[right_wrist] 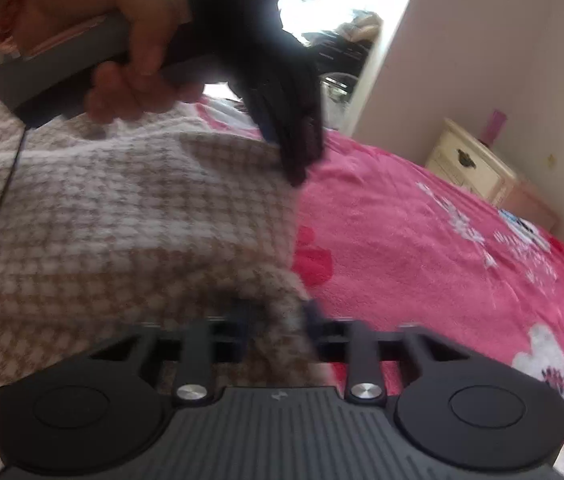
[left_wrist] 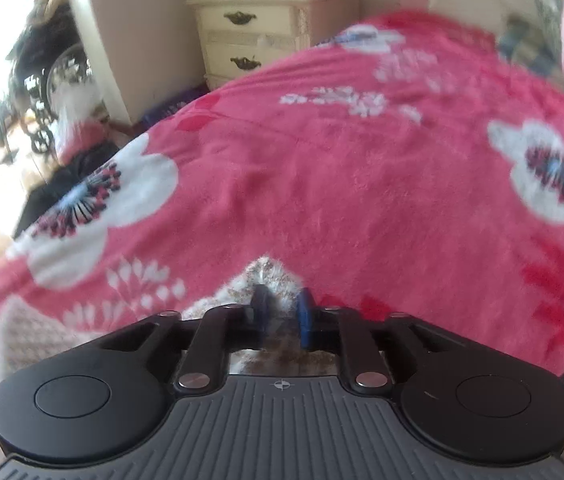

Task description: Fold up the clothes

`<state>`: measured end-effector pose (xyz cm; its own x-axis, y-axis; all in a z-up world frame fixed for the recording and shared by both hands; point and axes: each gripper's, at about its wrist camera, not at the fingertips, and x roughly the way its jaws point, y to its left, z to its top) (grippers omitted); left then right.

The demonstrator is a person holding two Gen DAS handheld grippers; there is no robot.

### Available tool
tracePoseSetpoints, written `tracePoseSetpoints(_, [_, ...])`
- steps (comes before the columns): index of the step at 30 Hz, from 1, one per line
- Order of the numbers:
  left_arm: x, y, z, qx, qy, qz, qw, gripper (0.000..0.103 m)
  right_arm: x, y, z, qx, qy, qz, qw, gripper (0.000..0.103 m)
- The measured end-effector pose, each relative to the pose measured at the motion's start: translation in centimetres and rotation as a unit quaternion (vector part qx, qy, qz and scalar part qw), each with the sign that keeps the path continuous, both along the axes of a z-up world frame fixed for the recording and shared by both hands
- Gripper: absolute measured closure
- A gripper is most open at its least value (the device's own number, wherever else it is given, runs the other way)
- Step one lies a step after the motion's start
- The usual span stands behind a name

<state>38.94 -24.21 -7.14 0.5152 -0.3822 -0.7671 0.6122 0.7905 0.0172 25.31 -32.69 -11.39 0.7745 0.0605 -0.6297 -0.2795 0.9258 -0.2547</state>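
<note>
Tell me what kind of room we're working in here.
Most likely a bedroom: the work surface looks like a bed under a pink floral blanket, with a cream nightstand beside it against the wall. A checked beige garment lies on the blanket.

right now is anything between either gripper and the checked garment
Nothing visible. The left gripper is shut on a corner of the brown-and-white checked garment, and the right gripper is shut on another edge of it. The garment lies on the pink floral blanket, with no other object on it.
</note>
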Motion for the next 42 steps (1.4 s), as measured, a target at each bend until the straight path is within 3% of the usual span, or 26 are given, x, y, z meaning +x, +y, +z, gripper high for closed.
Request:
tracePoseSetpoints(2, [0.3,2.6,1.0,-0.08,0.017,0.03,0.9962,0.095,-1.2,-0.7,0.6,0.027,-0.018,-0.003,0.999,0.094])
tracePoseSetpoints(5, [1.5,8.5,1.2,-0.219,0.062,0.097,0.9689,0.097,-3.7,-1.4,1.3,0.051,-0.063,-0.014,0.997,0.095])
tracePoseSetpoints(7, [2.6,11.1,-0.4,-0.265,0.096,0.142,0.949,0.097,-4.7,-1.8,0.9,0.059,-0.077,-0.026,0.995,0.096])
tracePoseSetpoints(10, [3.2,12.8,-2.3,-0.295,0.124,0.174,0.9311,0.097,-4.7,-1.8,-1.5,0.036,-0.055,-0.033,0.997,0.099])
tracePoseSetpoints(14, [3.3,12.8,-2.7,-0.319,0.125,0.175,0.9231,0.098,-5.0,-2.7,-1.5,0.052,-0.046,-0.052,0.996,0.1])
tracePoseSetpoints(17, [3.6,12.7,-2.6,-0.322,0.13,0.176,0.9212,0.098,-5.8,-2.1,-0.1,0.046,-0.073,-0.028,0.996,0.097])
tracePoseSetpoints(18, [3.6,12.7,-2.6,-0.321,0.131,0.176,0.9215,0.098,-5.8,-1.6,0.2,0.031,-0.083,-0.011,0.996,0.092])
tracePoseSetpoints(19, [3.6,12.7,-2.6,-0.32,0.131,0.176,0.9218,0.098,-5.5,-1.0,0.2,0.011,-0.087,0.003,0.996,0.07])
tracePoseSetpoints(20, [3.6,12.7,-2.5,-0.319,0.131,0.176,0.922,0.098,-5.0,-0.4,0.0,-0.009,-0.091,0.014,0.996,0.06])
tracePoseSetpoints(21, [3.6,12.7,-2.5,-0.32,0.131,0.175,0.922,0.098,-4.5,0.2,-0.3,-0.028,-0.096,0.025,0.995,0.057])
tracePoseSetpoints(24, [3.6,12.3,-2.4,-0.321,0.127,0.17,0.923,0.098,-2.9,2.0,-1.0,-0.06,-0.099,0.046,0.992,0.058])
tracePoseSetpoints(26, [3.8,12.1,-2.5,-0.322,0.125,0.168,0.9233,0.098,-2.0,2.2,-1.3,-0.055,-0.101,0.047,0.992,0.067])
tracePoseSetpoints(27, [4.0,11.9,-2.6,-0.323,0.125,0.169,0.9229,0.098,-1.7,1.8,-1.3,-0.04,-0.102,0.035,0.993,0.083])
tracePoseSetpoints(31, [4.5,10.4,-3.6,-0.312,0.12,0.174,0.9264,0.097,-1.6,-1.6,-1.6,0.066,-0.077,-0.047,0.994,0.094])
tracePoseSetpoints(35, [6.1,9.5,-5.2,-0.331,0.165,0.209,0.9052,0.093,-0.7,-3.9,-2.2,0.124,-0.041,-0.095,0.987,0.094])
tracePoseSetpoints(38, [6.9,9.9,-5.0,-0.359,0.205,0.235,0.88,0.085,-0.5,-4.2,-2.6,0.131,-0.025,-0.103,0.986,0.094])
tracePoseSetpoints(40, [6.7,10.7,-3.9,-0.36,0.193,0.242,0.8801,0.07,-0.8,-3.9,-2.8,0.126,-0.02,-0.105,0.986,0.093])
tracePoseSetpoints(42, [6.2,12.3,-2.6,-0.361,0.184,0.246,0.8807,0.069,-0.8,-3.8,-3.0,0.12,-0.018,-0.106,0.987,0.093])
